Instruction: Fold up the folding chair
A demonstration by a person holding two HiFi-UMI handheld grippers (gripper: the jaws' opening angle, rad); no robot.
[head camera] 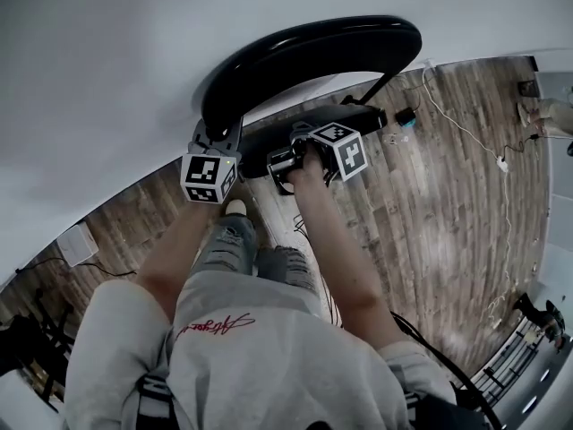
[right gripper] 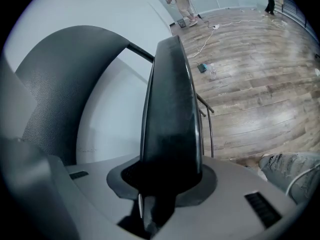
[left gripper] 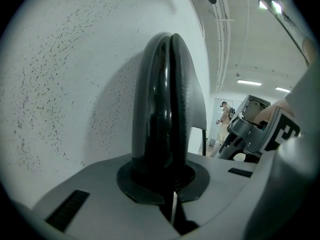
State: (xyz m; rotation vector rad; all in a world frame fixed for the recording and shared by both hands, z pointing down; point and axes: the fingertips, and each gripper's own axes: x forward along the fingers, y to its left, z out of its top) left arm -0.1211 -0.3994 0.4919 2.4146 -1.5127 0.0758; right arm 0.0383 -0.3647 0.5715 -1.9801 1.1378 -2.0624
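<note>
A black folding chair stands against a white wall, its curved backrest (head camera: 313, 47) above its seat (head camera: 363, 116). My right gripper (head camera: 285, 161) is at the seat's near edge and shut on it. In the right gripper view the black seat edge (right gripper: 170, 109) rises out of the right gripper (right gripper: 169, 54), with the grey textured backrest (right gripper: 60, 84) to the left and thin metal legs (right gripper: 207, 119) behind. My left gripper (head camera: 219, 137) is by the backrest's left end. Its fingers (left gripper: 171, 49) are pressed together with nothing between them, facing the wall.
A wooden floor (head camera: 466, 204) runs to the right, with a white cable (head camera: 466, 133) and small items (head camera: 407, 116) lying on it. The person's legs in jeans (head camera: 237, 245) stand just before the chair. A distant person (left gripper: 225, 119) stands down the corridor.
</note>
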